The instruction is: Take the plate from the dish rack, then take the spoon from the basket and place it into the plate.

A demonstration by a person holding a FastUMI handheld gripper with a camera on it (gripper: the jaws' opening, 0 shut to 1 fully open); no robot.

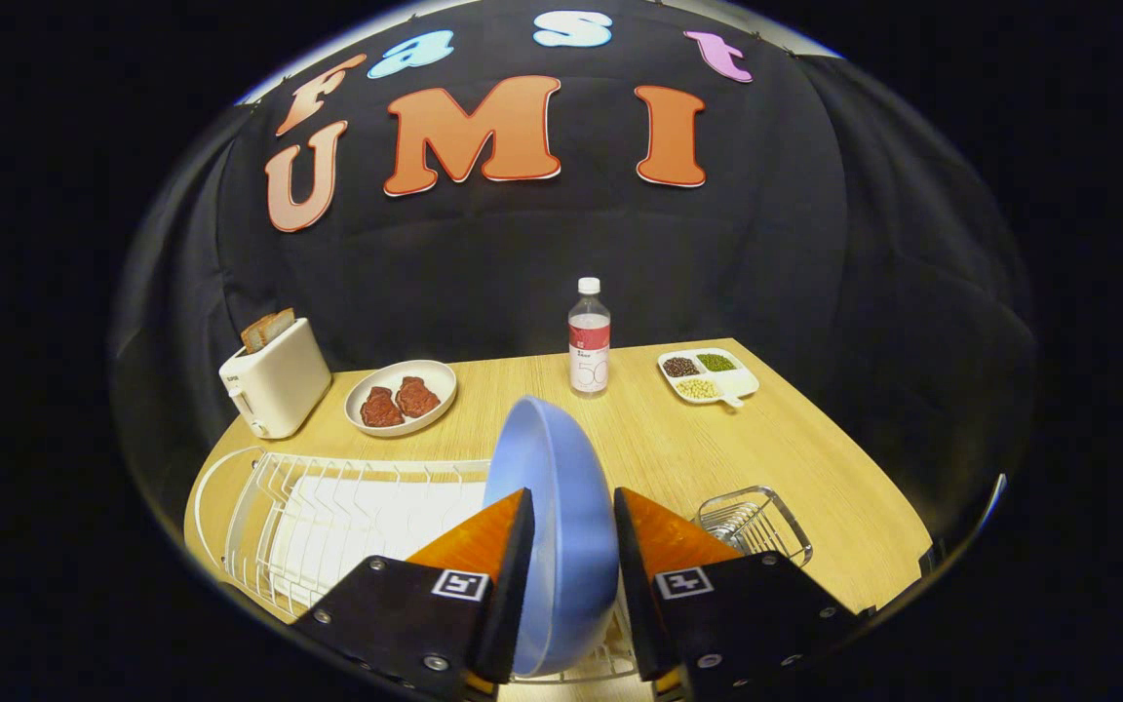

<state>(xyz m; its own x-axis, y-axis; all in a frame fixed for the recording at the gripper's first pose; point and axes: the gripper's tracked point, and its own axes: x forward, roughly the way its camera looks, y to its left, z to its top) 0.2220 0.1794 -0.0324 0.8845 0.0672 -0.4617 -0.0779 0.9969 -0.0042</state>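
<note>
The gripper [573, 575] sits closest, its two fingers set a narrow way apart with the blue plate [552, 507] standing on edge between them. Each finger lies against a face of the plate, so the gripper appears clamped on it, and the plate's upper curve rises above the fingertips. Just under and to the left of the fingers lies the white wire dish rack [328, 517], with a white tray beneath its wires; whether the plate's lower rim is touching the rack cannot be told, as the fingers hide it. To the right of the fingers, near the plate, stands a small wire basket [756, 522]; the spoon inside it cannot be made out. All of this rests on a light wooden table [815, 468]. Farther back on the left stands a white toaster [274, 385] with slices of bread [267, 330] poking from its top, and beside it a white oval dish [401, 395] holding two pieces of reddish meat. Beyond the plate stands an upright water bottle [589, 336] with a white cap, and to its right a divided white tray [708, 375] with dark, green and pale beans in separate compartments
</note>
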